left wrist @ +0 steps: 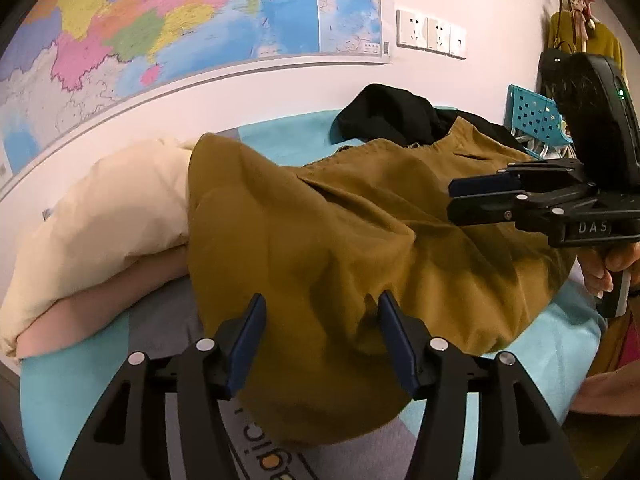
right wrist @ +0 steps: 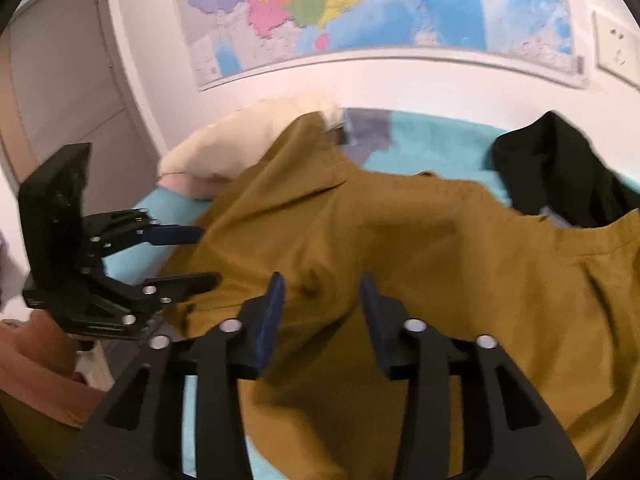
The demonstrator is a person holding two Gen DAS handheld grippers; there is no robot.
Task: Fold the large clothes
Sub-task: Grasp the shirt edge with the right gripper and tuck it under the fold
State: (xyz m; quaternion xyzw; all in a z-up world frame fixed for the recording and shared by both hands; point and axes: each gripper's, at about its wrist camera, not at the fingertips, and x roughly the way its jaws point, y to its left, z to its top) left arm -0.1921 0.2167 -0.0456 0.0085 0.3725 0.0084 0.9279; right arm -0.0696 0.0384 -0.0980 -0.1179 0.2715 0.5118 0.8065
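While both our grippers hang released over the bed (left wrist: 72,392), the mustard garment (left wrist: 360,240) lies rumpled across it, its length running side to side between a cream duvet (left wrist: 104,216) and a black garment (left wrist: 392,116). Our left gripper (left wrist: 320,344) sits nearest the hem; our right gripper (right wrist: 322,316) holds nothing, cloth just beneath its pads.

Warm dim indoor light, strong fisheye bending, dark corners, right view motion-blurred
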